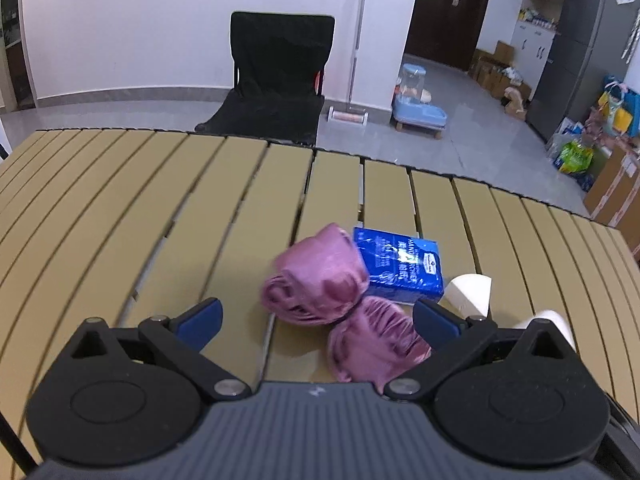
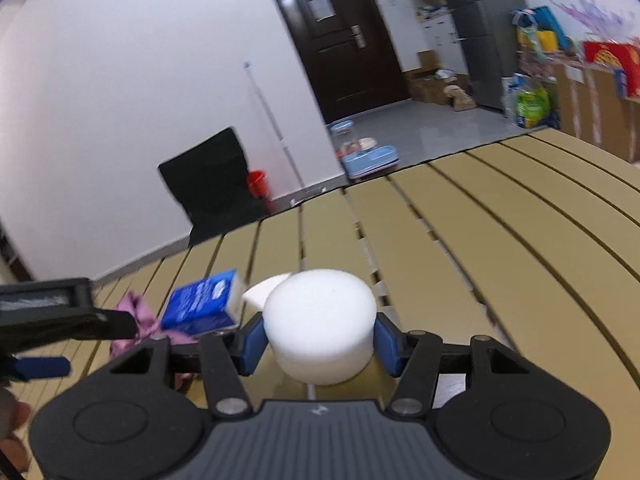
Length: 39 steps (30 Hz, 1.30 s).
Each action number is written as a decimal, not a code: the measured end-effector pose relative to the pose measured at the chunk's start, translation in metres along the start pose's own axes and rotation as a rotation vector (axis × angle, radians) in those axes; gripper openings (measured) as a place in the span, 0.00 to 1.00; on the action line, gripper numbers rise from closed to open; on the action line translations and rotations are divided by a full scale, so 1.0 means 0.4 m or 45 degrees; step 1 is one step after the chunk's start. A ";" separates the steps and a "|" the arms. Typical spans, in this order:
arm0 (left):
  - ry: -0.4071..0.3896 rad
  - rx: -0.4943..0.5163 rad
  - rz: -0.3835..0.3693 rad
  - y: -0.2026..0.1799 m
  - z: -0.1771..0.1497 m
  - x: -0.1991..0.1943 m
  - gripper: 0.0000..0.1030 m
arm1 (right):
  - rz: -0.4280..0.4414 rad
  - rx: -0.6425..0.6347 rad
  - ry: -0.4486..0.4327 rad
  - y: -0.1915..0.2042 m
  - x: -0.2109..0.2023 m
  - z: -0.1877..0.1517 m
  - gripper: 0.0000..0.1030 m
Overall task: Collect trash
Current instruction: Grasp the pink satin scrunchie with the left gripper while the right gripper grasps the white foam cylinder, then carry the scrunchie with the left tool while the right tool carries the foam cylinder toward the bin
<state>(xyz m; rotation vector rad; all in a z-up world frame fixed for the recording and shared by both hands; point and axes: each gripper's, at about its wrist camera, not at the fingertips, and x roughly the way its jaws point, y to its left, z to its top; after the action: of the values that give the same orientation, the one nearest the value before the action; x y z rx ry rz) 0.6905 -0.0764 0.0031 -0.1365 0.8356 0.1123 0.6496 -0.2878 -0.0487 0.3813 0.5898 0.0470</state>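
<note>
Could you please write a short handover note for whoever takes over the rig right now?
Right gripper: fingers shut on the white foam cylinder.
Left gripper: open, empty, over the crumpled purple plastic bag.
Blue tissue packet and white wedge-shaped foam piece lie on the tan slatted table.
Done: cylinder gripped.
Left: collect the bag, packet, wedge.

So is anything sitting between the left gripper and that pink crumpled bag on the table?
Nothing visible blocks it. The left gripper is open, and the pink crumpled bag lies directly ahead on the slatted table, partly between its fingers. The blue tissue pack sits just behind the bag.
</note>
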 end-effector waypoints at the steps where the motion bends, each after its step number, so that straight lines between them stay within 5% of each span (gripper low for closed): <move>1: 0.010 0.000 0.010 -0.010 0.003 0.012 1.00 | -0.002 0.015 -0.007 -0.007 -0.002 0.002 0.54; 9: 0.067 -0.036 0.120 -0.045 0.000 0.100 0.97 | -0.010 0.045 -0.038 -0.026 -0.009 0.001 0.54; 18: 0.057 -0.022 0.059 -0.019 -0.028 0.102 0.66 | 0.004 0.040 -0.031 -0.029 -0.002 -0.004 0.54; 23: 0.008 -0.007 0.064 -0.008 -0.041 0.084 0.38 | 0.015 0.031 -0.033 -0.030 -0.005 -0.005 0.54; 39: -0.046 0.075 0.058 0.039 -0.081 -0.032 0.34 | 0.049 -0.046 -0.019 0.016 -0.057 -0.036 0.53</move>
<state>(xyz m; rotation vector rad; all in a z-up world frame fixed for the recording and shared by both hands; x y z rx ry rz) 0.6560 -0.0668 -0.0098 -0.0601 0.8056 0.1321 0.6230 -0.2803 -0.0452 0.3574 0.5658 0.0918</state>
